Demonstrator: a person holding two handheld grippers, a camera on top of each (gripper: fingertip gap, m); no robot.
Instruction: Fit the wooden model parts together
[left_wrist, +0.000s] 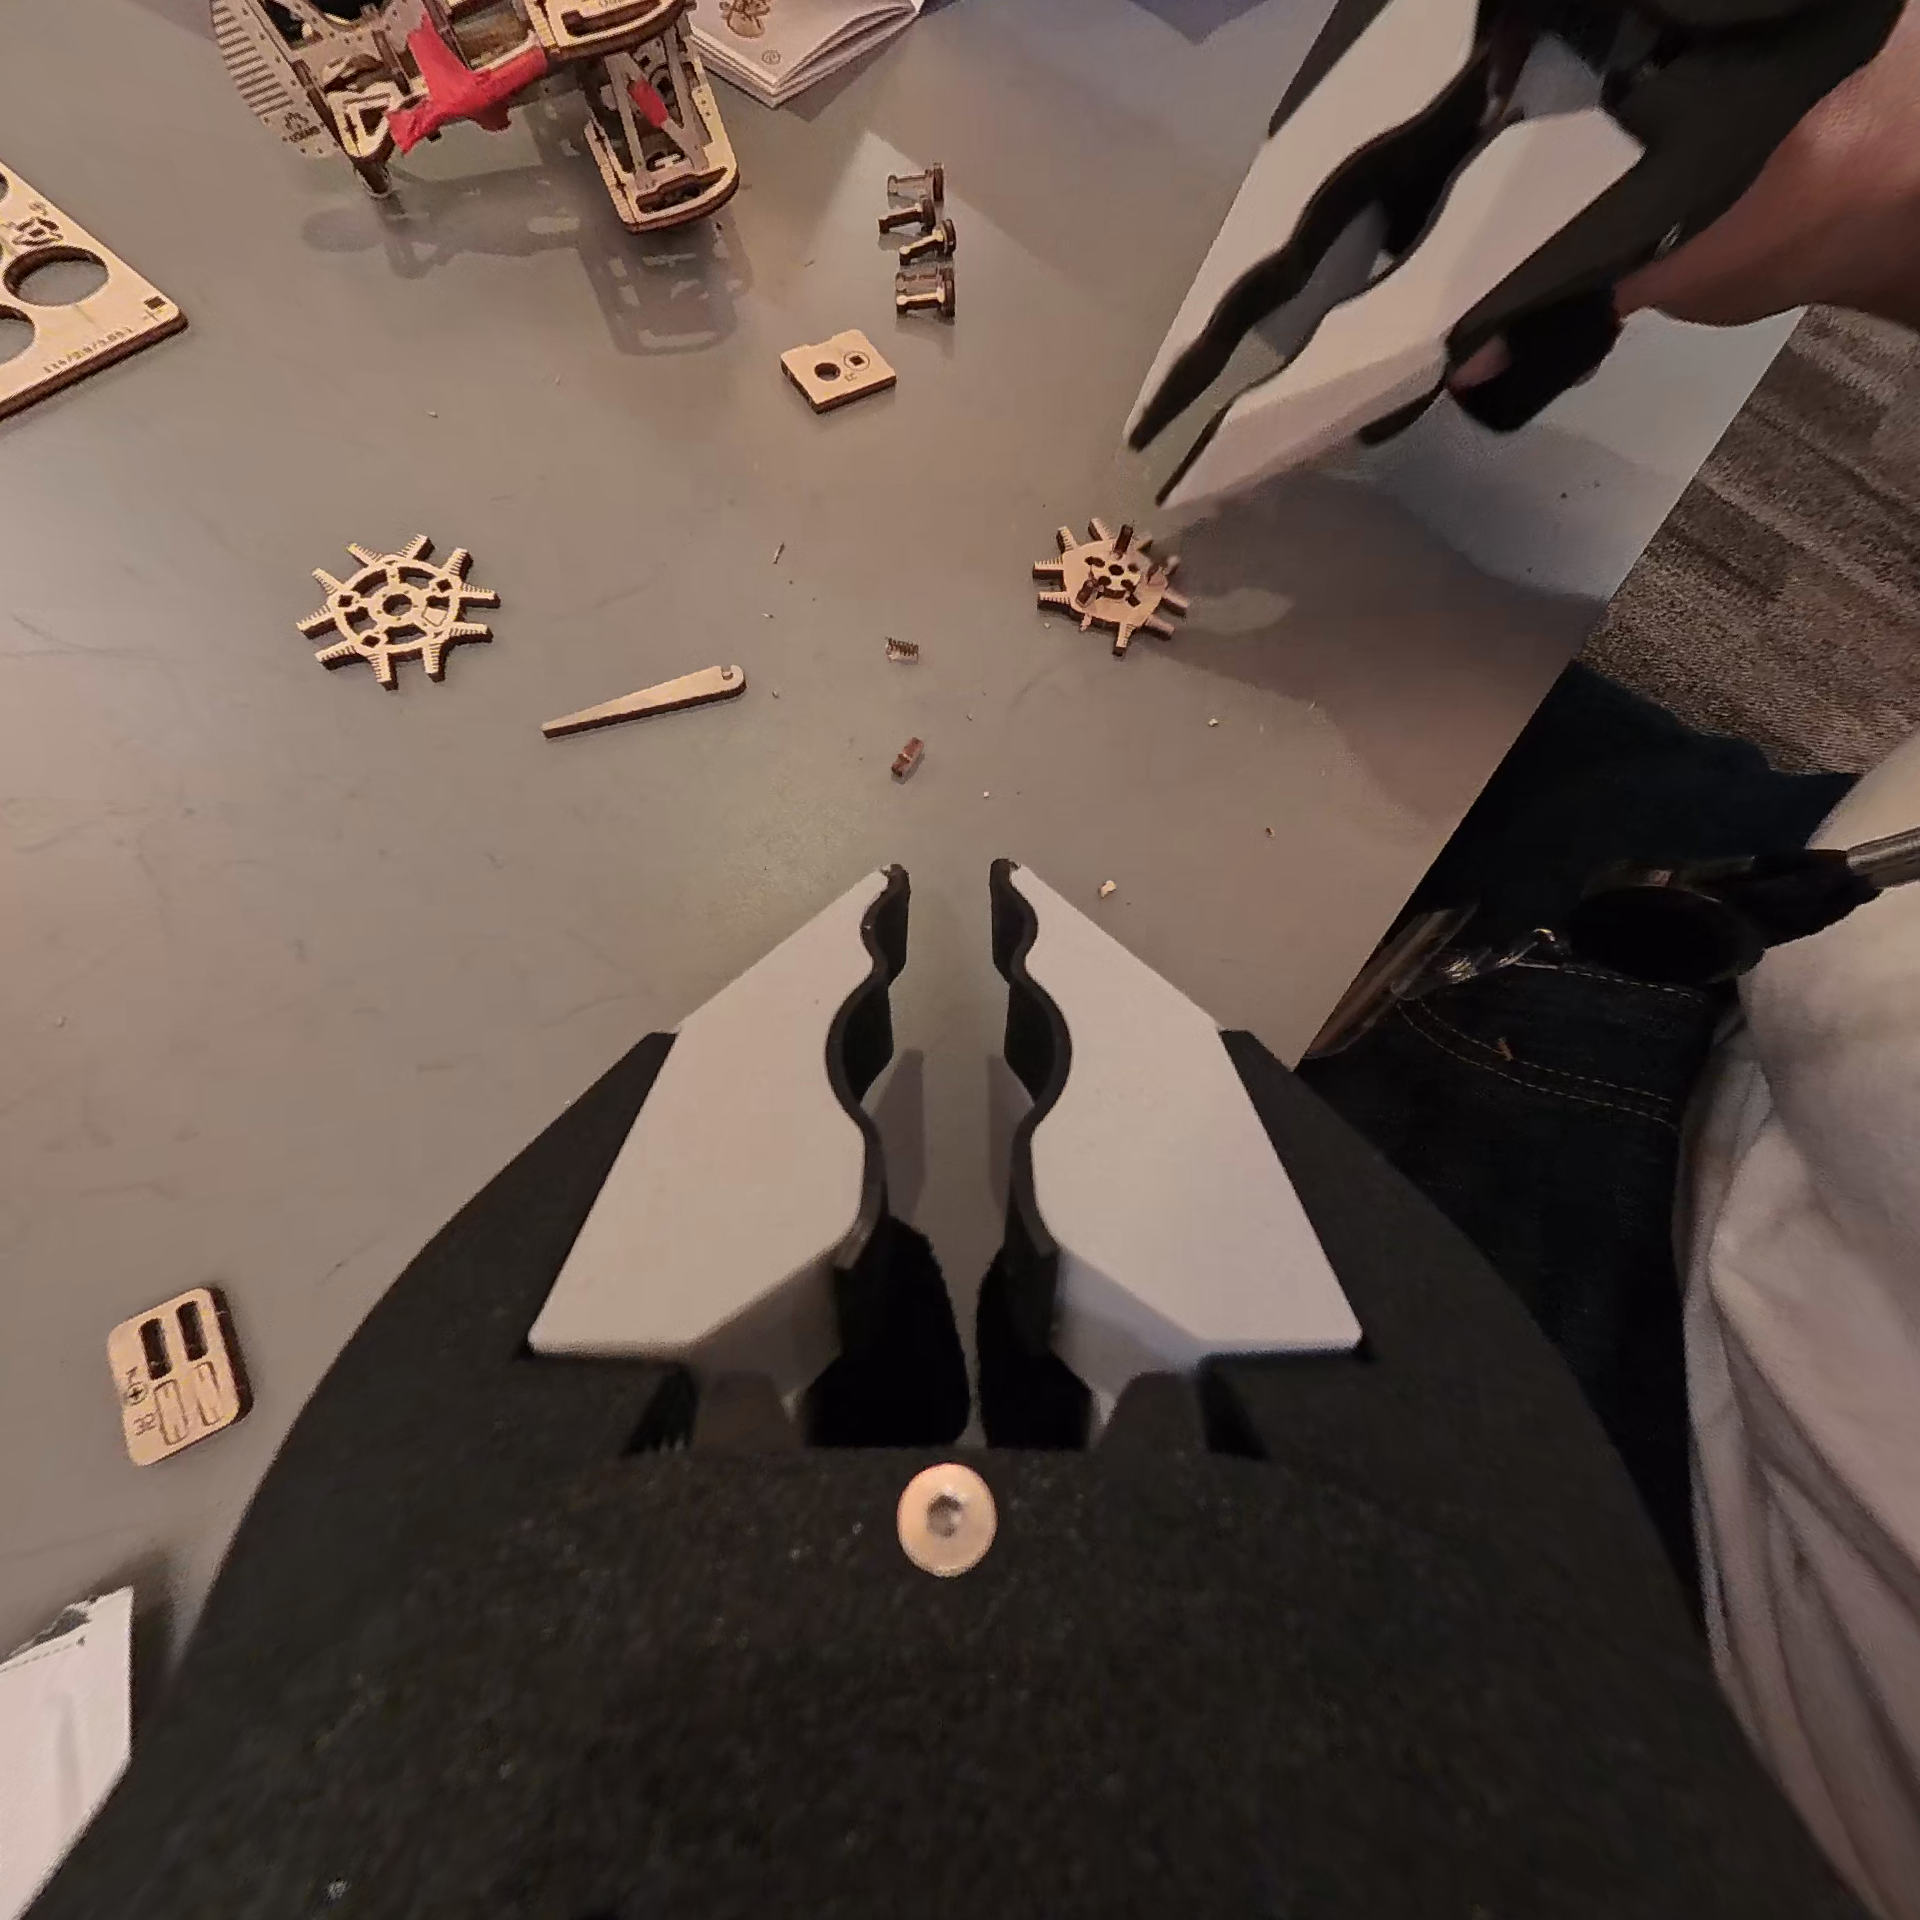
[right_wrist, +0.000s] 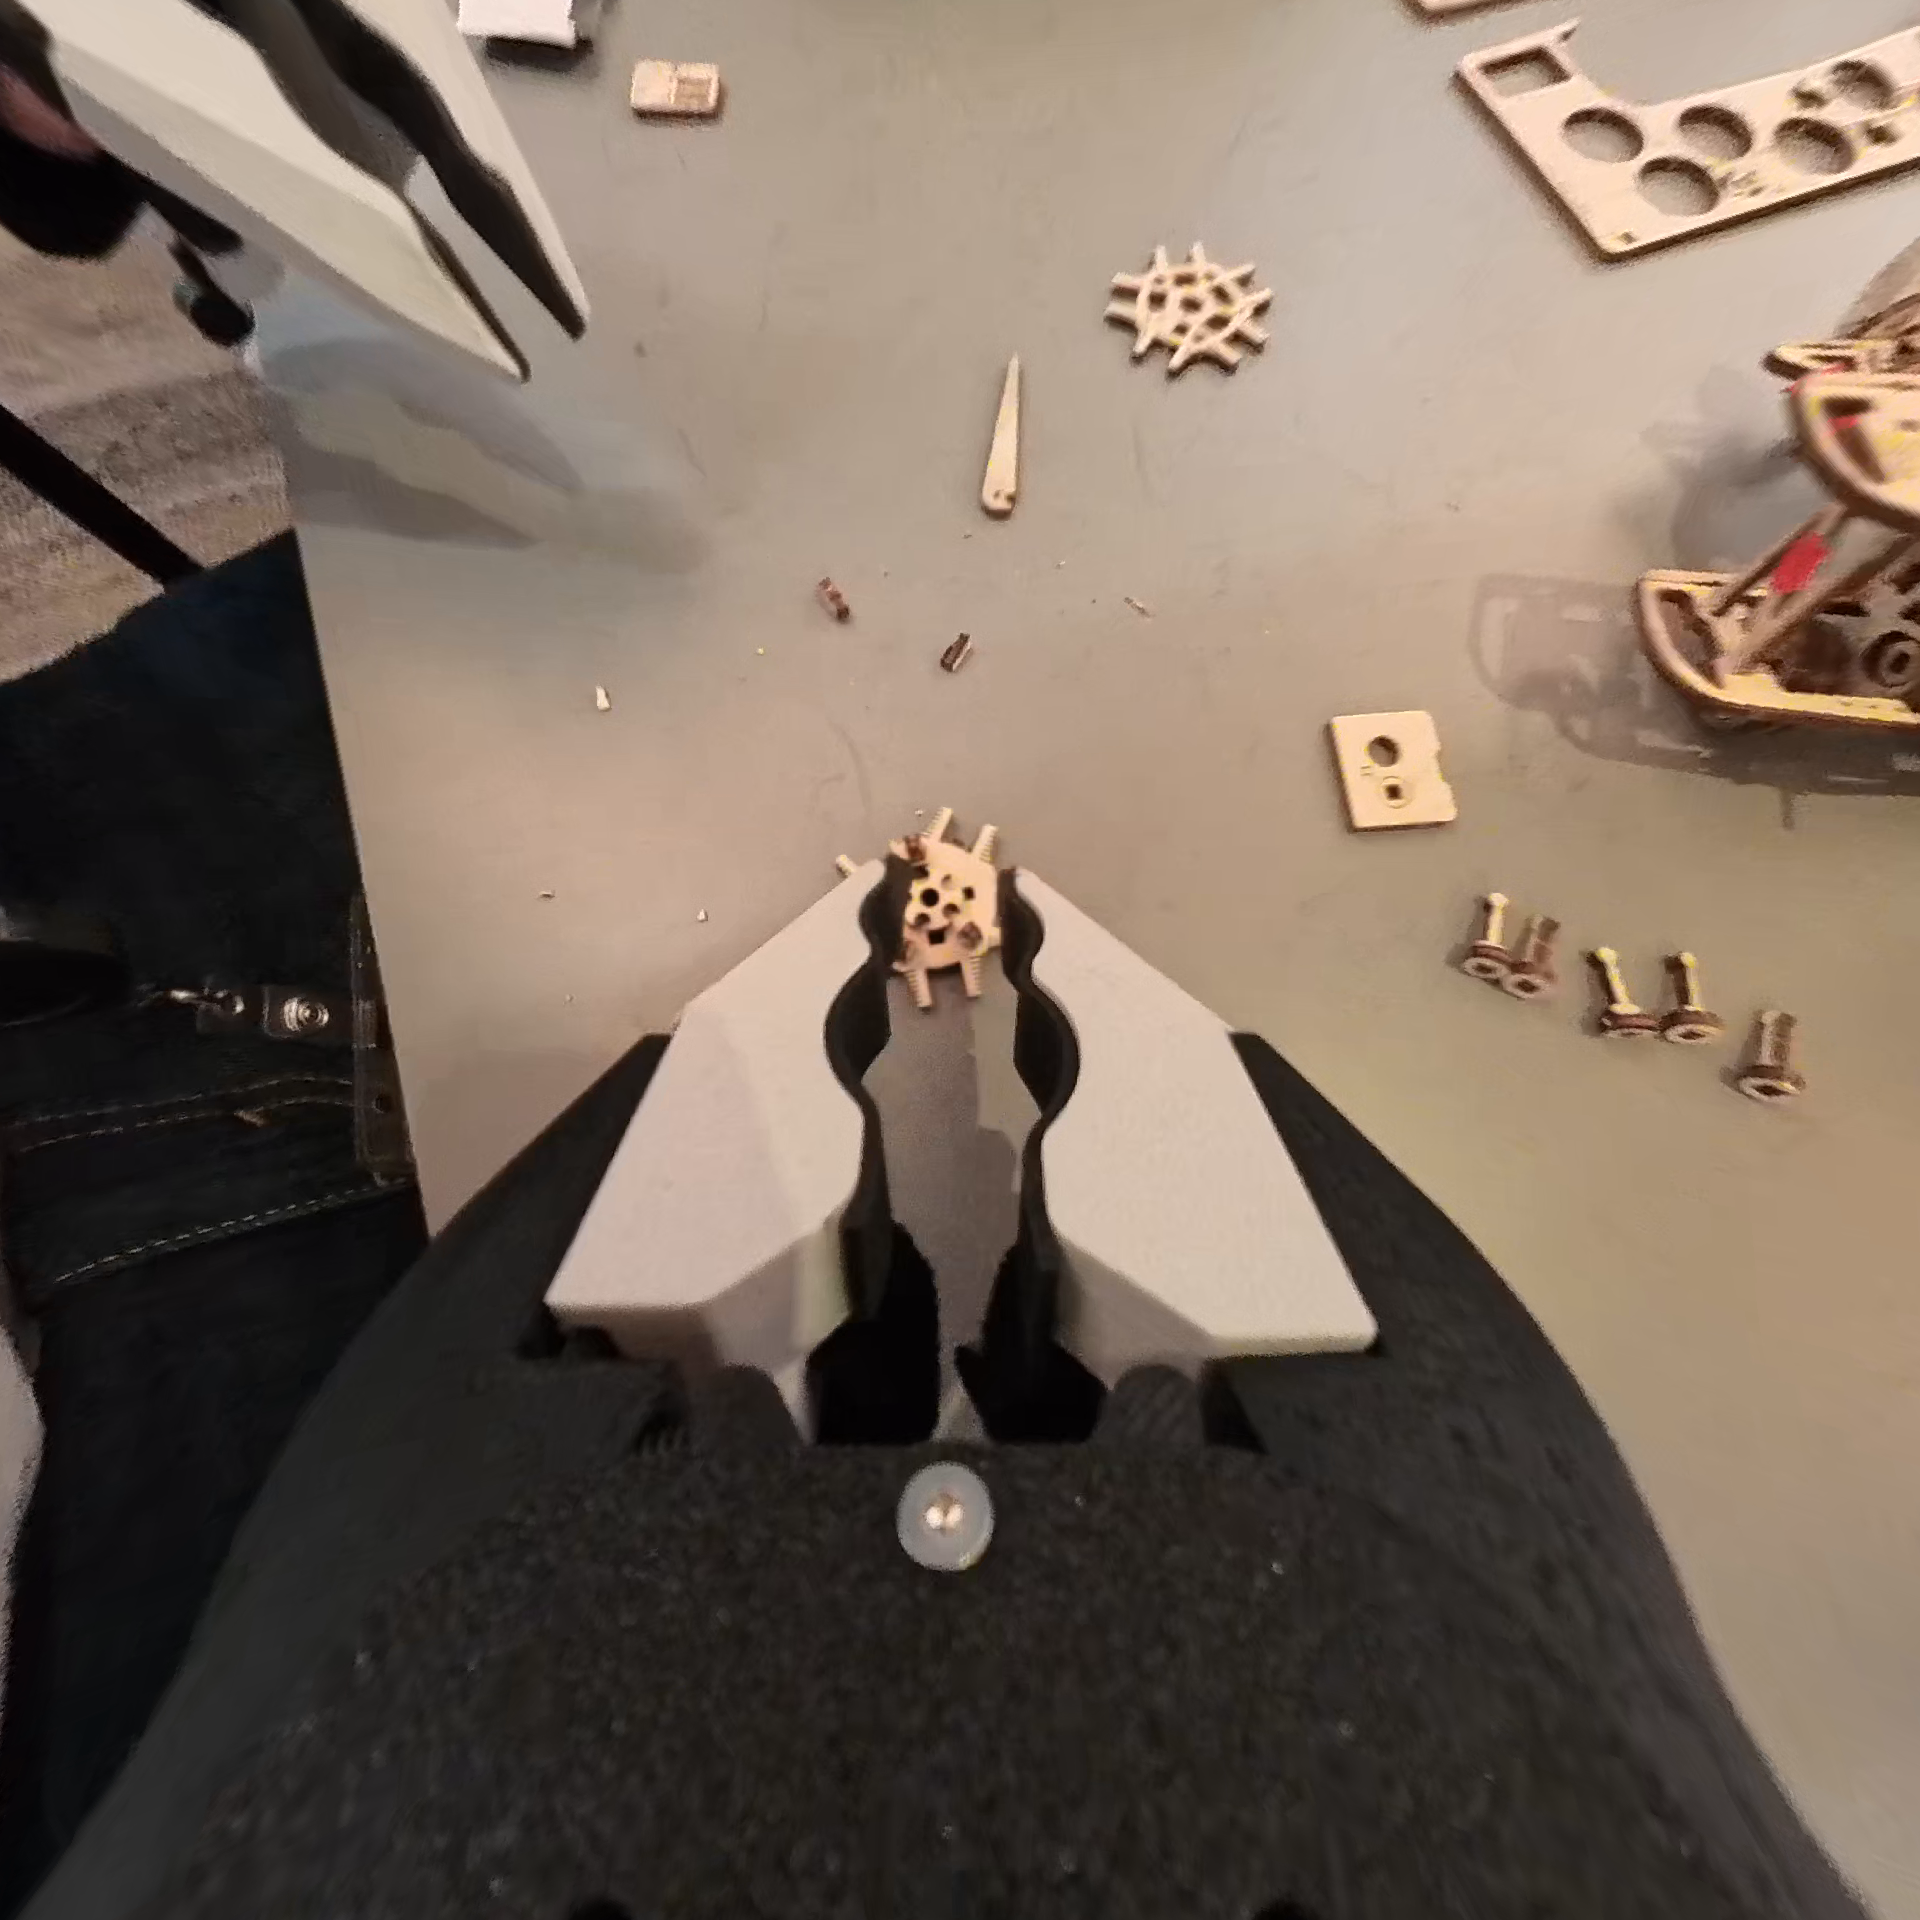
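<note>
A small toothed wooden gear (left_wrist: 1110, 587) with pegs stuck in it lies flat on the grey table (left_wrist: 312, 935). My right gripper (left_wrist: 1155, 468) hovers just over its far edge. In the right wrist view the gear (right_wrist: 943, 914) shows in the gap between the tips of the right gripper (right_wrist: 948, 878), whose jaws stand slightly apart. My left gripper (left_wrist: 948, 873) is open by a narrow gap and empty, low over the table near the front edge; it also shows in the right wrist view (right_wrist: 549, 345). A larger spoked gear (left_wrist: 398, 611) lies to the left.
A pointed wooden stick (left_wrist: 644, 701), a square plate with holes (left_wrist: 837, 370), several wooden pins (left_wrist: 923, 244) and tiny bits (left_wrist: 907, 756) lie about. A part-built model (left_wrist: 488, 94), a punched sheet (left_wrist: 62, 301) and a slotted plate (left_wrist: 177, 1371) sit farther off. A person's leg (left_wrist: 1538, 1039) is at the table edge. The left gripper's tips are roughly 15 centimetres from the right gripper's.
</note>
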